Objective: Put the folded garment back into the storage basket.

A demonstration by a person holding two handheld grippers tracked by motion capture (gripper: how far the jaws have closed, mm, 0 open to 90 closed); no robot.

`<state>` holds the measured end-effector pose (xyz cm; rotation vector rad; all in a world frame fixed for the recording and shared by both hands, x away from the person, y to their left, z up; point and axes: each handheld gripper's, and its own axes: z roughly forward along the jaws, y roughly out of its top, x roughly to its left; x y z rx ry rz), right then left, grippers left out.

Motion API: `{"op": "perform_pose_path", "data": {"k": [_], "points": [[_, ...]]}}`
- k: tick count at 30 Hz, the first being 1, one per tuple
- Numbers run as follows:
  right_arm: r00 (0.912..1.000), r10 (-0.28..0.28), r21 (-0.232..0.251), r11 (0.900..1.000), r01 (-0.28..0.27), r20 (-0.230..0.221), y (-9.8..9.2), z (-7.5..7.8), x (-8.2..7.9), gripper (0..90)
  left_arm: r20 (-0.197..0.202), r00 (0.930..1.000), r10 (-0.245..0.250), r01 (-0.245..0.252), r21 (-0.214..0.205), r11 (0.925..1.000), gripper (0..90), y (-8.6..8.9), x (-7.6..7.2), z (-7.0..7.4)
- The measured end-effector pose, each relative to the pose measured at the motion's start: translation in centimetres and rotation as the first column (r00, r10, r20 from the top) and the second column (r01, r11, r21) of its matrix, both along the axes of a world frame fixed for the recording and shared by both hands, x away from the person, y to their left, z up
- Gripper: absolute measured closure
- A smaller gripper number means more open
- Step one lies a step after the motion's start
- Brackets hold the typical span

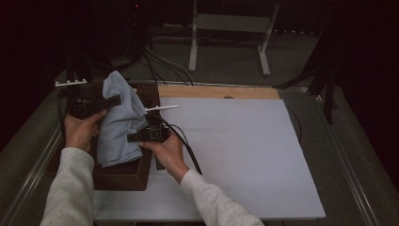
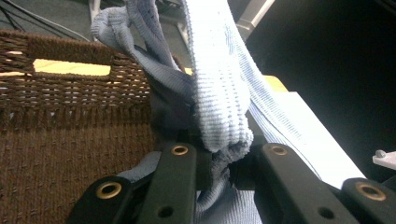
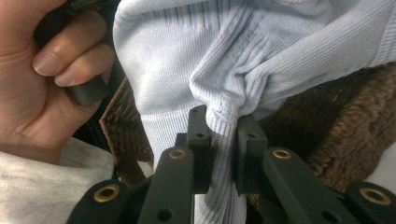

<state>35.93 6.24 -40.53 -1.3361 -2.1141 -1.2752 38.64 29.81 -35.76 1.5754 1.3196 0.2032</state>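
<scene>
High view: both grippers pinch the blue cloth

We hold the light blue cloth (image 1: 118, 120) lifted over the brown wicker basket (image 1: 123, 175). Our left gripper (image 1: 114, 100) clamps its upper edge; our right gripper (image 1: 133, 137) clamps a lower fold.
</scene>
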Motion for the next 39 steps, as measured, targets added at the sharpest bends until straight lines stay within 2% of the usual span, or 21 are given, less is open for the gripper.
{"op": "perform_pose_path", "data": {"k": [12, 19, 36, 39], "points": [[0.9998, 0.015, -0.023, 0.9996, -0.015, 0.010, 1.7, -0.3, -0.5, 79.7, 0.007, 0.9999, 0.008, -0.008, 0.008, 0.9999, 82.1, 1.1, -0.4, -0.3], [0.9997, 0.021, -0.040, 0.9990, -0.021, 0.010, 2.4, -0.9, -0.6, 79.7, -0.001, 0.9999, 0.016, -0.016, 0.022, 0.9996, 82.1, 1.6, -0.6, -0.7], [0.9998, 0.017, -0.046, 0.9988, -0.017, 0.008, 3.6, -1.6, -1.1, 79.7, 0.003, 0.9998, 0.019, -0.020, 0.032, 0.9993, 82.0, 2.4, -1.0, -1.0], [0.9997, 0.014, -0.060, 0.9981, -0.013, 0.019, 3.8, -1.6, -1.2, 79.7, 0.006, 0.9998, 0.019, -0.019, 0.034, 0.9992, 82.0, 2.4, -1.0, -1.0]]}}
